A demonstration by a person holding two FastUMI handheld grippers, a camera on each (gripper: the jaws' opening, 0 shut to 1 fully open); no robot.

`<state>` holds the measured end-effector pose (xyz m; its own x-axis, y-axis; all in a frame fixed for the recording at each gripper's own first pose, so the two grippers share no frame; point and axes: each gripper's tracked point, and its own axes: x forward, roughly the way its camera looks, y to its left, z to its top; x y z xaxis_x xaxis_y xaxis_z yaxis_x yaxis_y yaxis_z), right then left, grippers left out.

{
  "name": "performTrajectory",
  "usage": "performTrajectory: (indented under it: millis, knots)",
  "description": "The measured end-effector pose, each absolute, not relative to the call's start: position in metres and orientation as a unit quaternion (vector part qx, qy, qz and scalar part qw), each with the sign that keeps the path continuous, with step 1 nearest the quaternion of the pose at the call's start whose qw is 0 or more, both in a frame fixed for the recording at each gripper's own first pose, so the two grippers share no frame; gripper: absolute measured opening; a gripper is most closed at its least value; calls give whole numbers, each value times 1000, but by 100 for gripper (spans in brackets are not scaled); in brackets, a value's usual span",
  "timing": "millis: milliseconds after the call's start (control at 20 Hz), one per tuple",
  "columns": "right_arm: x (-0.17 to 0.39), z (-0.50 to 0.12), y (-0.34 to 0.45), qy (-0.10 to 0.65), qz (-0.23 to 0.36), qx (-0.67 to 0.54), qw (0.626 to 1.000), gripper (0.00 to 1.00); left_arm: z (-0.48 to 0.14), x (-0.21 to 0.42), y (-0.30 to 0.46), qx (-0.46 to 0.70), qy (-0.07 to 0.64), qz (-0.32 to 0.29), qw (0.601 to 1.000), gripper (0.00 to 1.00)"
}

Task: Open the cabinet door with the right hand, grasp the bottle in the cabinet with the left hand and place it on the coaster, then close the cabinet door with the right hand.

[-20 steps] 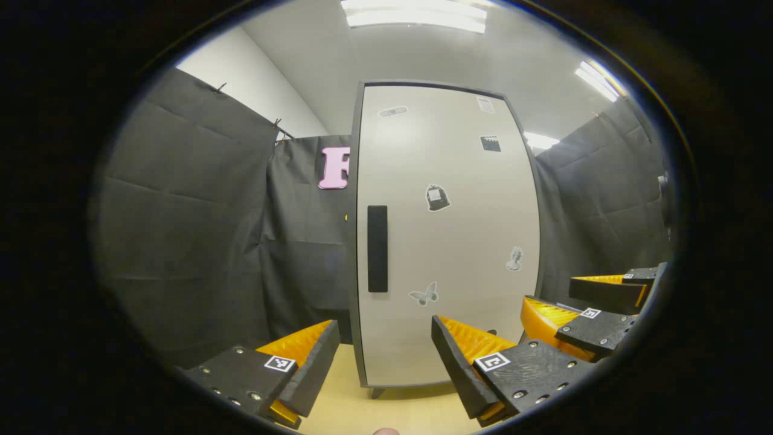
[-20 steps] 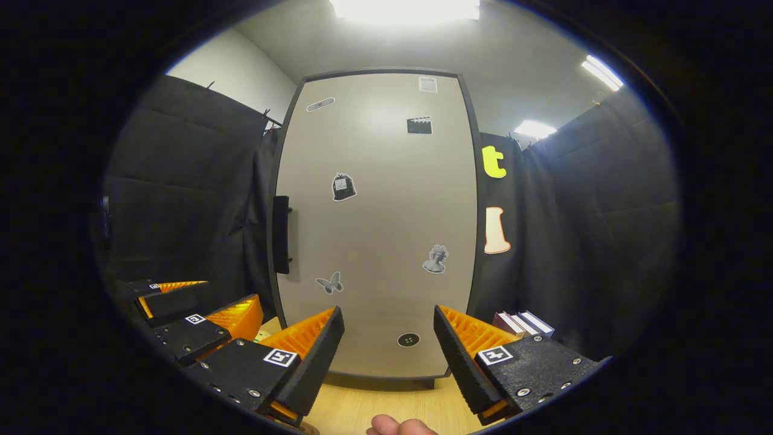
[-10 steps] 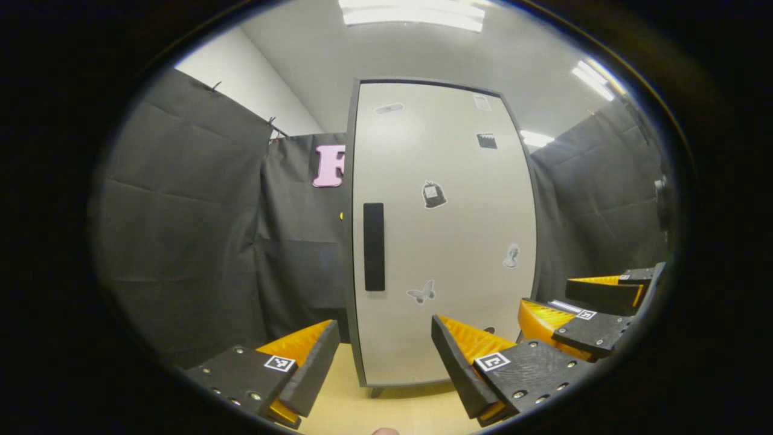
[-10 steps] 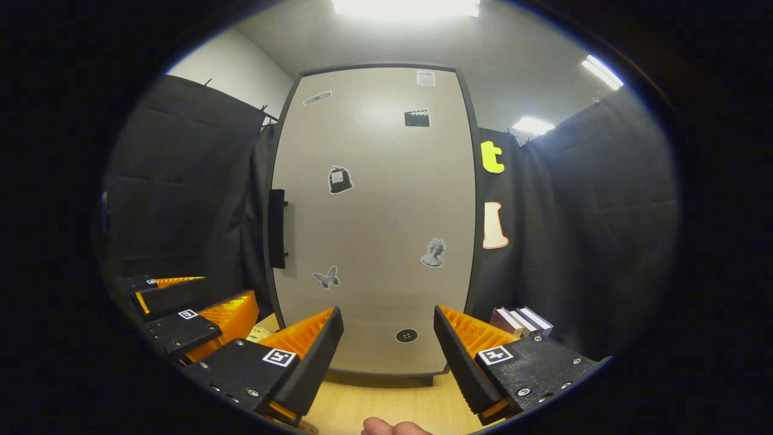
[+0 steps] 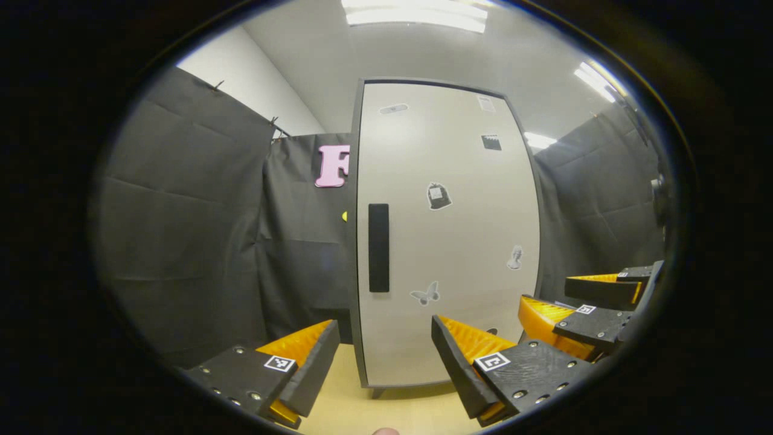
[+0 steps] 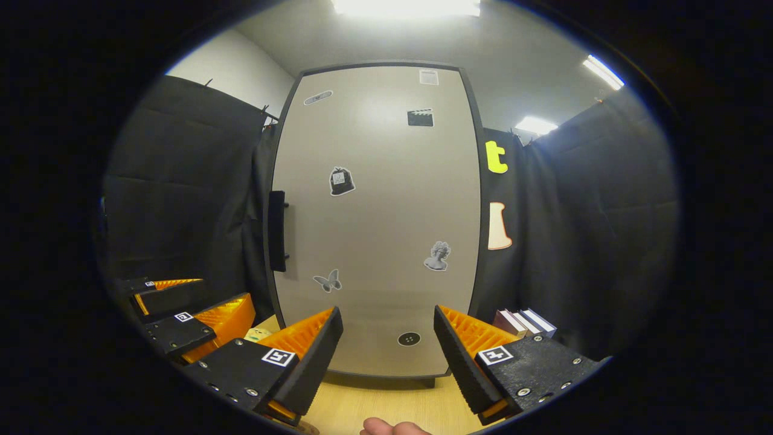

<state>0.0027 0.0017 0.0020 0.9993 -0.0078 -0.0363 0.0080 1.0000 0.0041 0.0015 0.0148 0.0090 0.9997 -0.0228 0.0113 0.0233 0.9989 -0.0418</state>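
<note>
1. Straight ahead of both cameras stood the cabinet door [image 5: 447, 241], pale, fully closed, and dotted with small grey stickers.
2. On its left edge ran the dark vertical handle [image 5: 378, 248]; the right gripper view caught that handle [image 6: 277, 231] from the side, standing proud of the panel.
3. The left gripper [image 5: 380, 362] hung in front of the door's lower left corner, fingers spread wide with nothing between them, well short of the handle.
4. The right gripper [image 6: 386, 353] faced the lower middle of the door, fingers likewise spread and empty, touching nothing.
5. Off to the right in the left gripper view, the right gripper [image 5: 595, 302] showed beside its partner, also parted.
6. And at the lower left of the right gripper view sat the left gripper [image 6: 187, 308], near the handle side of the door.
7. The bottle was hidden behind the closed door, so its spot could not be told.
8. A light wooden tabletop [image 6: 386, 405] carried the cabinet, whose short foot stood on it.
9. A few books [image 6: 522, 323] stood to the right of the cabinet, against the black cloth wall.
10. A fingertip [image 6: 392, 428] peeked in at the bottom edge of the right gripper view.
</note>
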Motion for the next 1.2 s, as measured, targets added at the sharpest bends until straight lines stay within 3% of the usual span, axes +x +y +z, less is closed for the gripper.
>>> performTrajectory:
  millis: [1200]
  knots:
    - [18,-2,4,36,20,11,999,94,18,-1,11,-12,-15,-14,1000,92]
